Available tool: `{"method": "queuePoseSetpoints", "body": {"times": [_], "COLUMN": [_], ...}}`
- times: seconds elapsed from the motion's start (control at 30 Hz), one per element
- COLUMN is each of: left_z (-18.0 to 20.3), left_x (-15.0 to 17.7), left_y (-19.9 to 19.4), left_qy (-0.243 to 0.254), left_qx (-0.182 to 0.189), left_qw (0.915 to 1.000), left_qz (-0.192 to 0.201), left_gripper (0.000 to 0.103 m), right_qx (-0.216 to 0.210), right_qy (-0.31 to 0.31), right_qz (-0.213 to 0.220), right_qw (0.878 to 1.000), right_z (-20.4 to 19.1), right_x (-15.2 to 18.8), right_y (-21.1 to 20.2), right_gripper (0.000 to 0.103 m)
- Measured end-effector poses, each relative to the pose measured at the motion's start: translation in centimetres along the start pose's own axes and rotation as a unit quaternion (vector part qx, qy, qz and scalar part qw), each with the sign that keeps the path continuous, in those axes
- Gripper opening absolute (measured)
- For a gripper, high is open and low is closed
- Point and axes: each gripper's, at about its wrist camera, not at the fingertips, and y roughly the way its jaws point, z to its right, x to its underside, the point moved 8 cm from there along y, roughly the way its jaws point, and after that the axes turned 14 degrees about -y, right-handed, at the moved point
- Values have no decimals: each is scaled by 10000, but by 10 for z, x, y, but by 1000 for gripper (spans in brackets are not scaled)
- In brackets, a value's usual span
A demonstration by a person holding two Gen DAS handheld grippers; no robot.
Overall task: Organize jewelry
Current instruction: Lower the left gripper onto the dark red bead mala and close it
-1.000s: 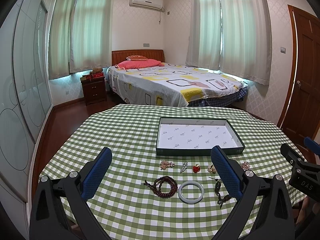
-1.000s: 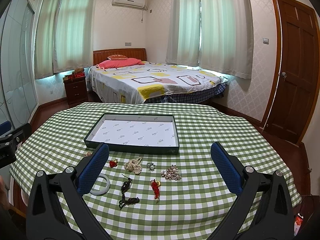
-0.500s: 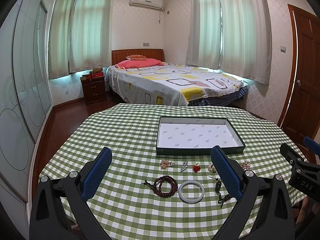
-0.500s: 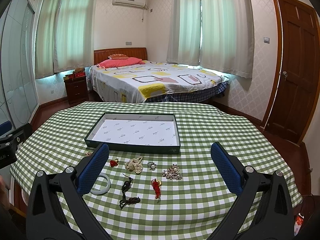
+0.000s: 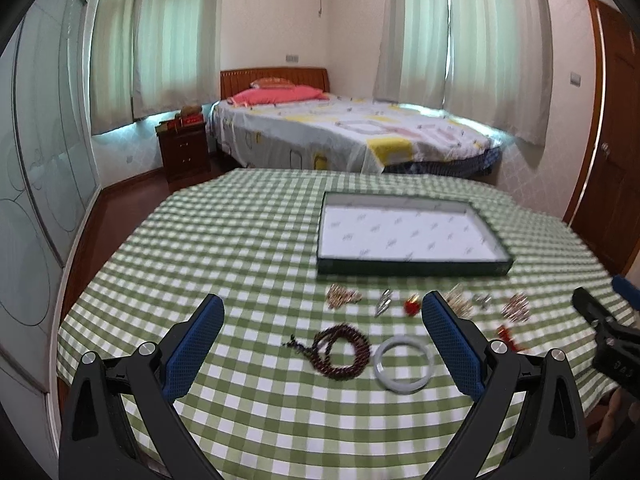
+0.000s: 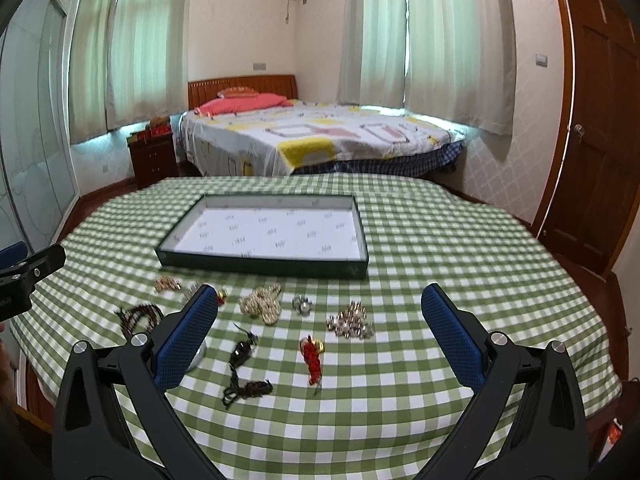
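Right wrist: left finger [image 6: 186, 338] hides bangle [image 6: 199, 354]; both tools wide open, empty.

white bangle [image 6: 199, 356]: mostly hidden behind right gripper's left finger.
small pieces [image 5: 516, 306] by tray: motion-blurred, type unreadable.

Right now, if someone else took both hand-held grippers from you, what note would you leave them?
Left hand-held gripper: open, empty, above the table.
Right hand-held gripper: open, empty, above the table.
Tray: empty, at the middle of the checked cloth.
Jewelry lies loose on the cloth in front of the tray: bead bracelet, white bangle, red tassel, pearl cluster.
Done: nothing in the tray yet.
Left: move every piece into it.
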Motion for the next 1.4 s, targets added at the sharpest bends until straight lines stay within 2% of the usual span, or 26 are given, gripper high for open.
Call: {"method": "queuePoseSetpoints", "body": {"times": [0.2, 0.37, 1.0, 1.1, 1.4], "left_z": [-16, -19, -11, -13, -29], "left_x": [31, 46, 68, 67, 63], "left_y": [49, 71, 130, 132, 133], "left_qy": [-110, -109, 156, 66, -70], "left_qx": [-79, -54, -228, -144, -258], "left_qw": [9974, 9945, 9868, 9861, 9857], "left_qz": [-702, -1043, -1595, -1651, -1662], "left_gripper": [96, 96, 96, 96, 96], "right_qx": [-180, -262, -484, -498, -508], "right_qy": [24, 46, 154, 143, 168], "right_qz": [-408, -635, -1040, -1060, -1078], "right_qw": [9990, 9976, 9933, 9930, 9927], "right_z": [-4, -7, -9, -11, -12], "right_x": [30, 42, 58, 58, 58], "right_y": [33, 51, 85, 86, 88], "right_gripper": [99, 99, 99, 99, 99]}}
